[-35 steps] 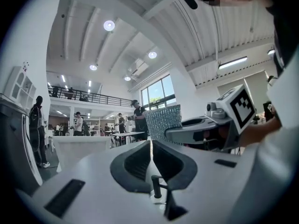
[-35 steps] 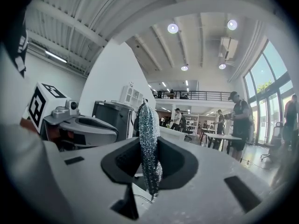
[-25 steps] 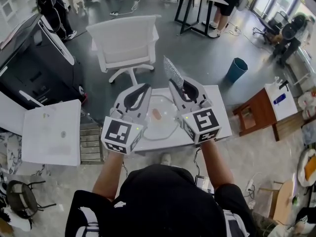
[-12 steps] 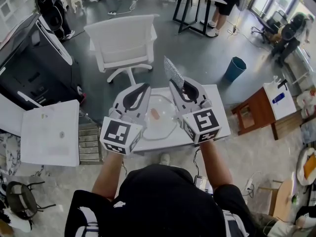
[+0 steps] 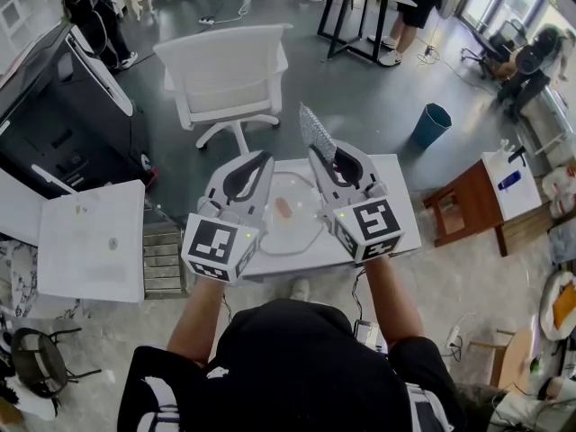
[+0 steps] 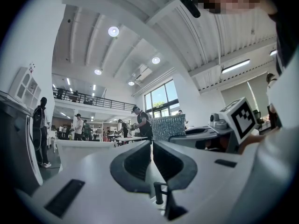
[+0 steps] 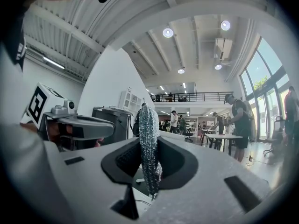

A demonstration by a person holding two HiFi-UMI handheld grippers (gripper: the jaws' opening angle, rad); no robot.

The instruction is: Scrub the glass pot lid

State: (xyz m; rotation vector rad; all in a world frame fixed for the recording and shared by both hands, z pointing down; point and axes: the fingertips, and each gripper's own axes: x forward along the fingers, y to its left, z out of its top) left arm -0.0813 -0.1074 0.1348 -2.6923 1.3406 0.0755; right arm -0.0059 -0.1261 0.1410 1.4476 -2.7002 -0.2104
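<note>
The glass pot lid (image 5: 292,216), clear with a pinkish knob (image 5: 284,208), lies flat on the small white table (image 5: 396,207), below and between my two grippers. My left gripper (image 5: 258,162) is held over the lid's left side; its jaws are shut with nothing between them (image 6: 152,146). My right gripper (image 5: 322,156) is over the lid's right side, shut on a silvery scrubbing pad (image 5: 314,130) that stands upright out of the jaws (image 7: 148,139). Neither gripper view shows the lid; each looks out level across the room. The pad (image 6: 168,126) also shows in the left gripper view.
A white office chair (image 5: 229,75) stands just beyond the table. A white side table (image 5: 90,241) is at the left, a black cabinet (image 5: 54,124) behind it. A brown wooden stand (image 5: 463,207) and a teal bin (image 5: 432,126) are at the right. People stand in the background.
</note>
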